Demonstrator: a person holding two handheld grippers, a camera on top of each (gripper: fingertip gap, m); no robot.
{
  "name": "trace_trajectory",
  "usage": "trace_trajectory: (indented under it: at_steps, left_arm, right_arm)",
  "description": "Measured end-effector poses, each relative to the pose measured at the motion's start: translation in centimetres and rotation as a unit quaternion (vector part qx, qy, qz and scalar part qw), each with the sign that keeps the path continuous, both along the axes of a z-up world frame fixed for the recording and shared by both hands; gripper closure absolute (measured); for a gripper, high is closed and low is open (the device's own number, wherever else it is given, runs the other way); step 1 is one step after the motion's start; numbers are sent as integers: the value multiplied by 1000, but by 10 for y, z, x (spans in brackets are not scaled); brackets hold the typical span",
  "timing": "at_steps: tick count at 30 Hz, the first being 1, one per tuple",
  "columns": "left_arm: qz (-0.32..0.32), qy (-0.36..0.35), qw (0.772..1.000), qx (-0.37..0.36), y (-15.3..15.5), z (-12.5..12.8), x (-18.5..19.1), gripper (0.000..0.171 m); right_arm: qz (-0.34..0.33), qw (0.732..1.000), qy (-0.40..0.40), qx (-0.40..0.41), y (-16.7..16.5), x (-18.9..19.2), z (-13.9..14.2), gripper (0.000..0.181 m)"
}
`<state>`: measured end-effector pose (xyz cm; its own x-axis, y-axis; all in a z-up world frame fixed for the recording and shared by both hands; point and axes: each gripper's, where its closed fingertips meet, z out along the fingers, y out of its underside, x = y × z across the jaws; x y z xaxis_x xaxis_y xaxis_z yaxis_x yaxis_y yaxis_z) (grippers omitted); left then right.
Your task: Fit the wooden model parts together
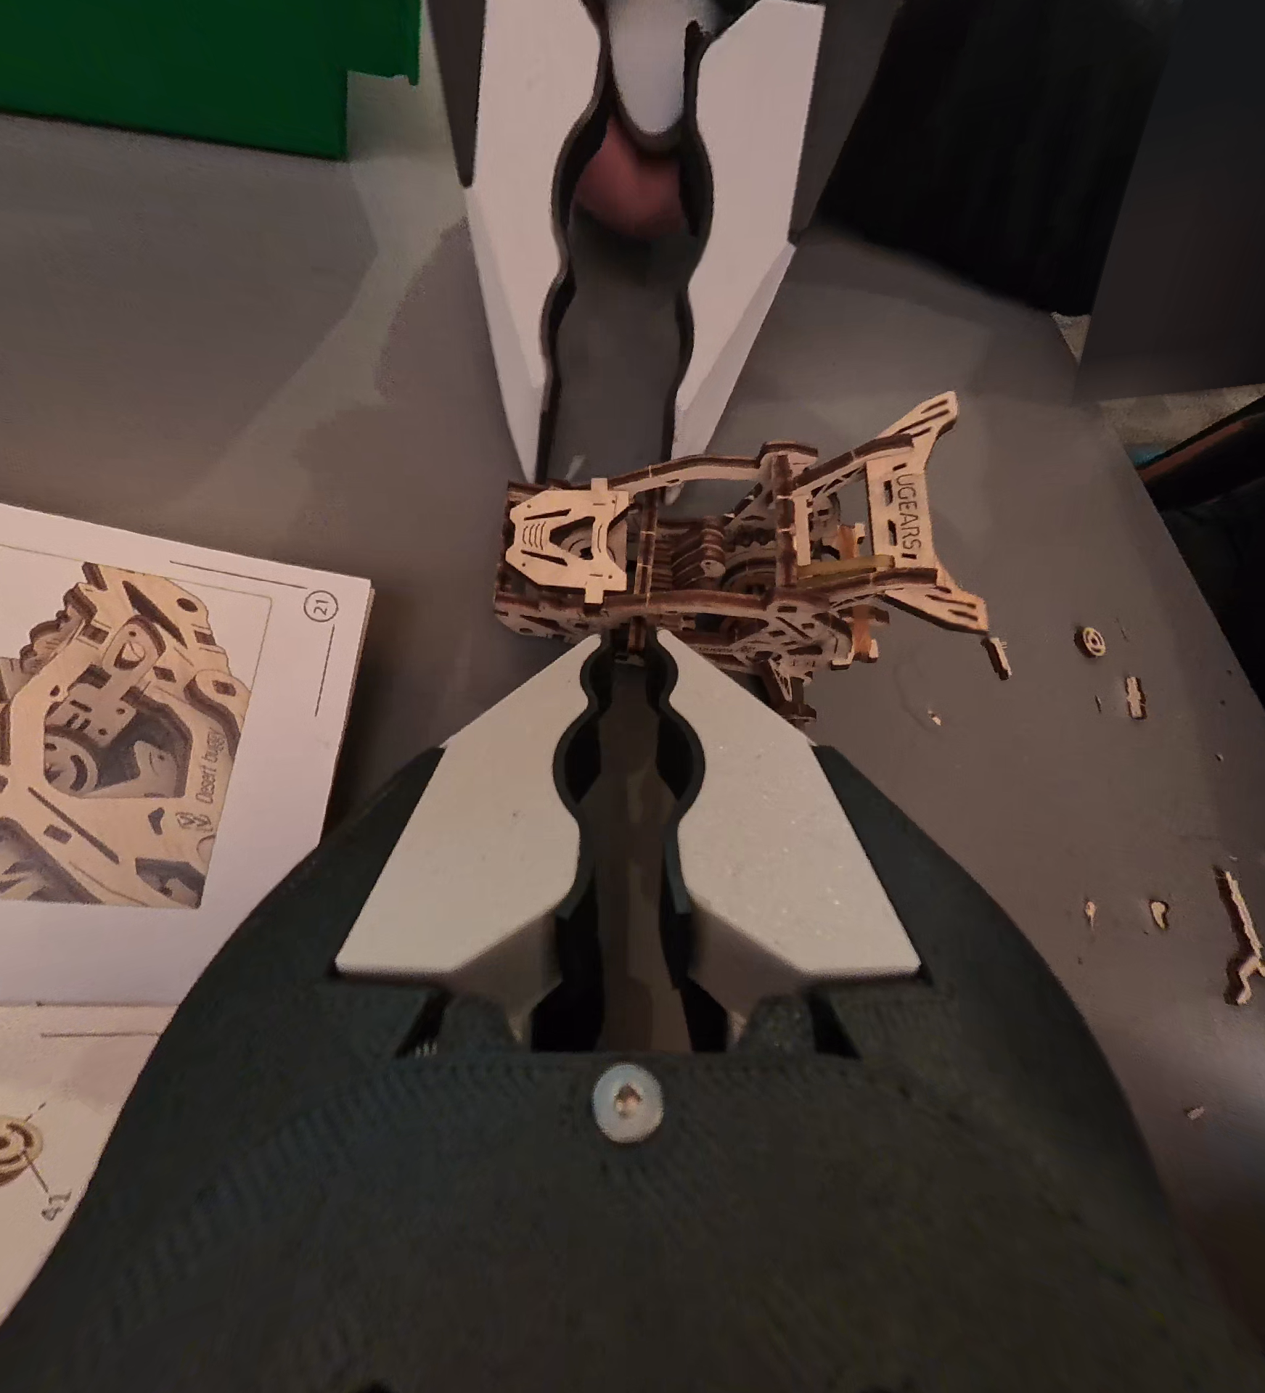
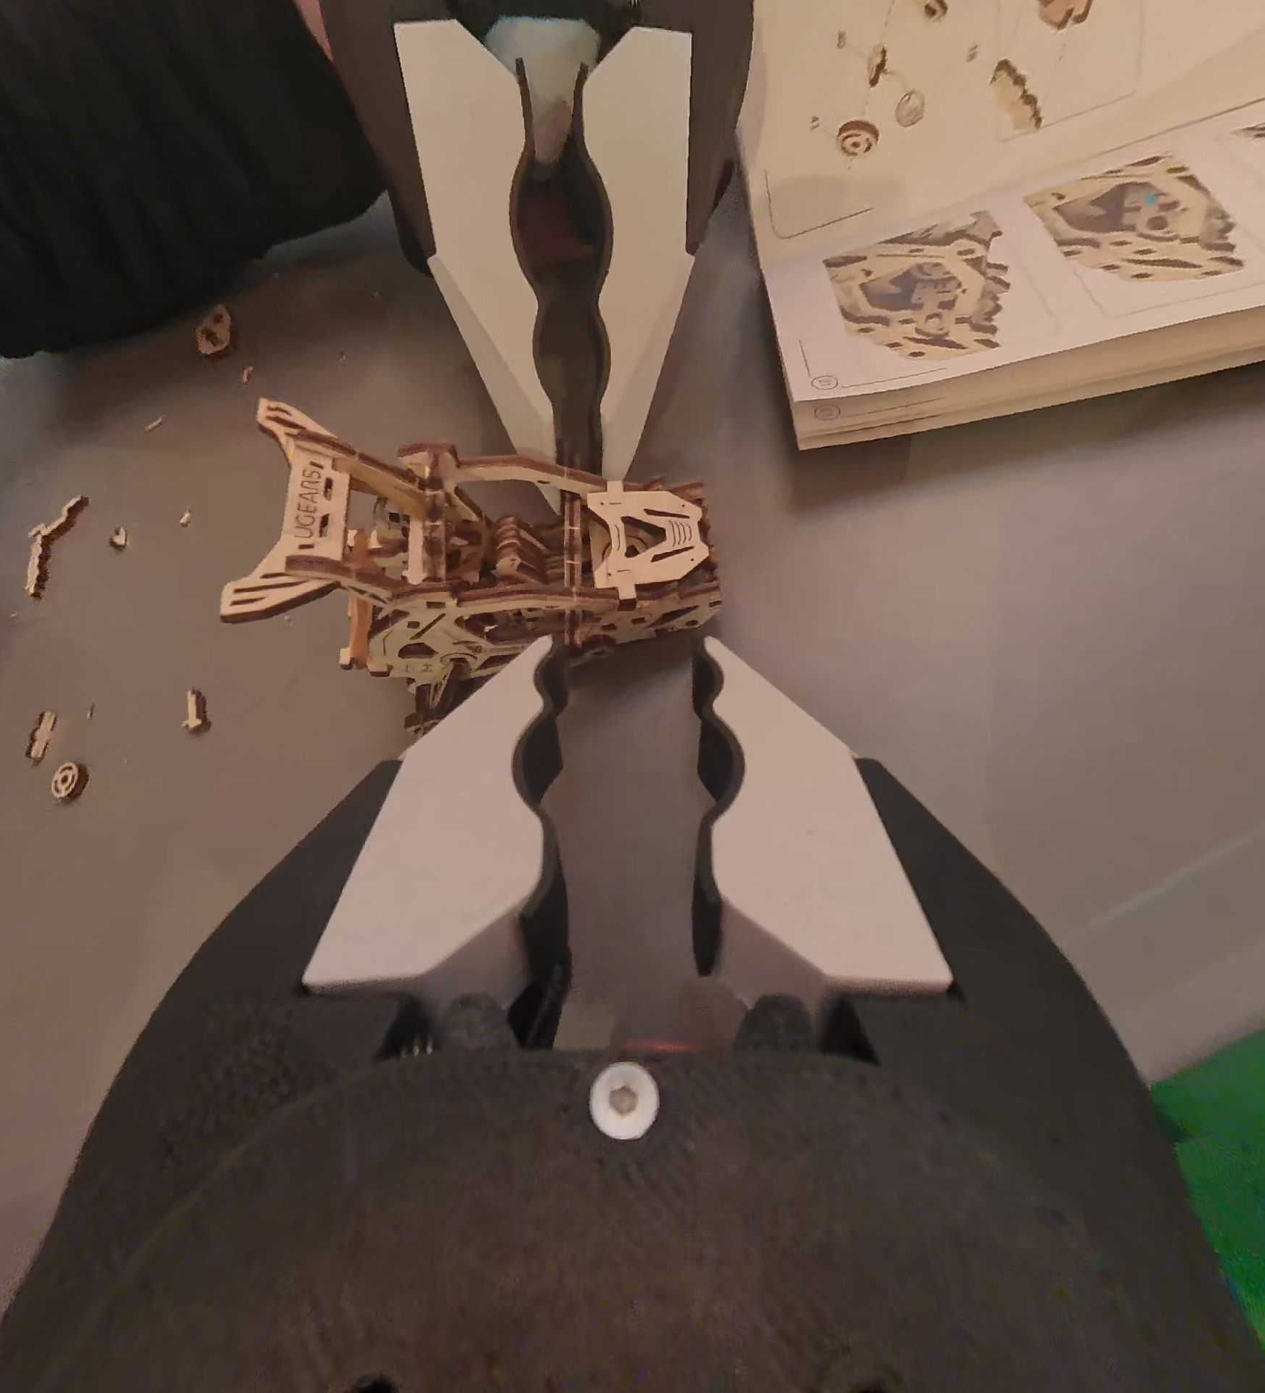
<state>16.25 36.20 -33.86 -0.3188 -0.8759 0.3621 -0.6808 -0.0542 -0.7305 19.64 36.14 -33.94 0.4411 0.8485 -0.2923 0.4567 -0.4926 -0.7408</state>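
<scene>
The wooden model (image 1: 727,550), a partly built laser-cut frame with gears inside, sits between the two tongs, which face each other across it. In the left wrist view the left gripper (image 1: 629,648) has its fingers drawn close, the tips pinched on a thin upright rib at the model's near edge; most of the model lies just past the tips and off to their right, its flared end pointing away to the right. The right gripper (image 1: 606,475) comes in from the far side, its tips touching or just behind the model's far edge.

In the right wrist view the right gripper (image 2: 621,648) stands with a clear gap between its fingers, the tips at the model's (image 2: 478,558) near edge; whether they touch it I cannot tell. The model spreads to the left of these tips. The left gripper (image 2: 580,460) meets it from the opposite side, narrow.

Loose wooden scraps (image 2: 48,543) lie on the grey table (image 2: 991,678) left of the right tongs, beyond the model's flared end. An open instruction booklet (image 2: 1029,286) lies to their far right.
</scene>
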Motion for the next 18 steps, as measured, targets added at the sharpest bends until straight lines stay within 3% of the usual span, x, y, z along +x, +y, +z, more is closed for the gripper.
trace_trajectory:
  at_steps: [2, 4, 5, 7, 18]
  left_arm:
    - [0, 1, 1000, -1, 0, 0, 0, 167]
    - [1, 2, 1000, -3, 0, 0, 0, 167]
    - [2, 1, 1000, -4, 0, 0, 0, 167]
    - [3, 2, 1000, -5, -1, 0, 1, 167]
    - [31, 16, 999, -36, -9, 1, 2, 166]
  right_arm:
    - [20, 1000, -9, 3, 4, -1, -2, 141]
    - [38, 999, -5, -4, 4, -3, -2, 117]
    - [39, 999, -1, -10, 5, -3, -1, 118]
    - [52, 998, 0, -25, 2, -5, -3, 141]
    - [63, 998, -5, -12, -3, -5, -2, 143]
